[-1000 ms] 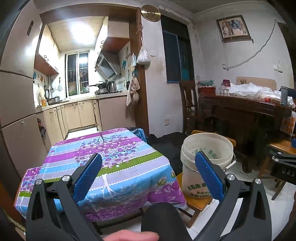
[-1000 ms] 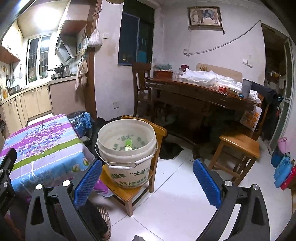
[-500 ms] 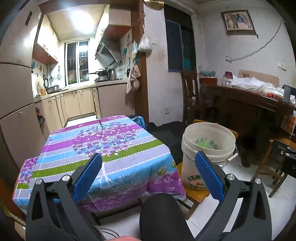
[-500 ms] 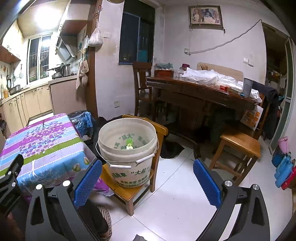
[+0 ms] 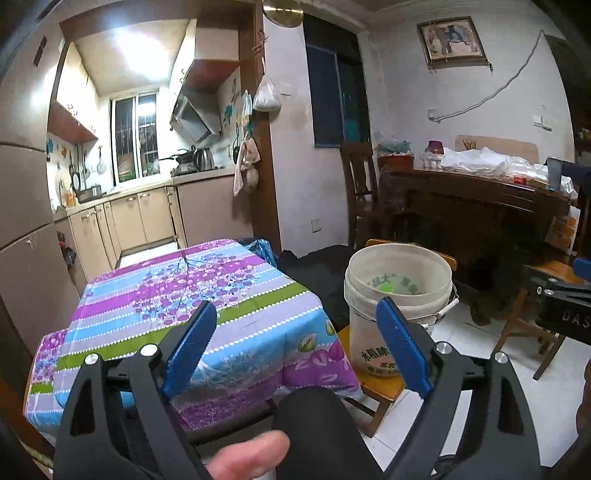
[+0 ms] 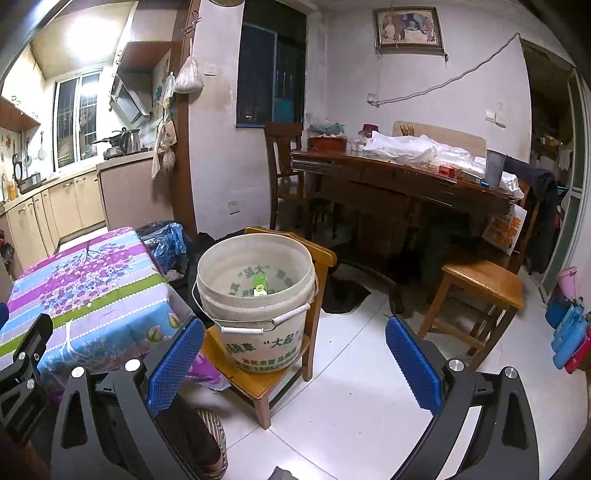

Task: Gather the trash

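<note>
Kitchen — bucket [image 6: 255, 295] on chair [image 6: 266, 380]

Walls: white, scuffed, framed picture [image 6: 408, 27] hung high.
Floor: white tiles [image 6: 354, 398].
Furniture: dark wooden desk [image 6: 399, 173], wooden stool [image 6: 484, 282].
Light: bright kitchen ceiling lamp [image 5: 138, 37].

The left gripper [image 5: 295, 334] points a little down, its blue pads wide apart with nothing between them; its jaws have just been closing a bit. The right gripper [image 6: 295, 363] gapes wide, holding nothing.
</note>
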Motion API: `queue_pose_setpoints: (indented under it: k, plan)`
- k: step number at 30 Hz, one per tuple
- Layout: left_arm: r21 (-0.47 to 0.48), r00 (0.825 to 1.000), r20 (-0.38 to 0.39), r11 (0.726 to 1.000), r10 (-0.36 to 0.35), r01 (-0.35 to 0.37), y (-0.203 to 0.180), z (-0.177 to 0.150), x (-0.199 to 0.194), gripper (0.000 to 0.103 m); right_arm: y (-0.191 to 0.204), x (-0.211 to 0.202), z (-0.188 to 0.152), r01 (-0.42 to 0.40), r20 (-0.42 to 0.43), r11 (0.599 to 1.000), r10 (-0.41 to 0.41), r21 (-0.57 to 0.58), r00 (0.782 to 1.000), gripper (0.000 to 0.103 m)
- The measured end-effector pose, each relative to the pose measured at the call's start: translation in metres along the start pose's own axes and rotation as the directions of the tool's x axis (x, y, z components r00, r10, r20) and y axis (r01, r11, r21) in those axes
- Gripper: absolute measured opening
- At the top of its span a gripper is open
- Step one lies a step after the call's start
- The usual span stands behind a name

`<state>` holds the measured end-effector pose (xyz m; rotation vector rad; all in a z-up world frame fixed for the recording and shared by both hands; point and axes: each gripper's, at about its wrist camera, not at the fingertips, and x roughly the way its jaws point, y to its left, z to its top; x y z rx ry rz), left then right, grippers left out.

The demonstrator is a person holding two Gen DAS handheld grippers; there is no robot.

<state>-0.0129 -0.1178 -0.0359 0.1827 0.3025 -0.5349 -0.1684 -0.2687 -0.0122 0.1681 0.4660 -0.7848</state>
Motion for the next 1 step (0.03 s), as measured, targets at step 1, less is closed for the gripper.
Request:
queue_pose_setpoints:
  k: [1]
  plan:
    - [0.001, 1.0, 0.004, 1.0, 0.005, -0.005, -0.0005, -0.0002, -0.0006, 0.088, 0.0, 0.0, 0.0, 0.0, 0.0, 1.0, 0.0, 0.0, 1.0, 0.098]
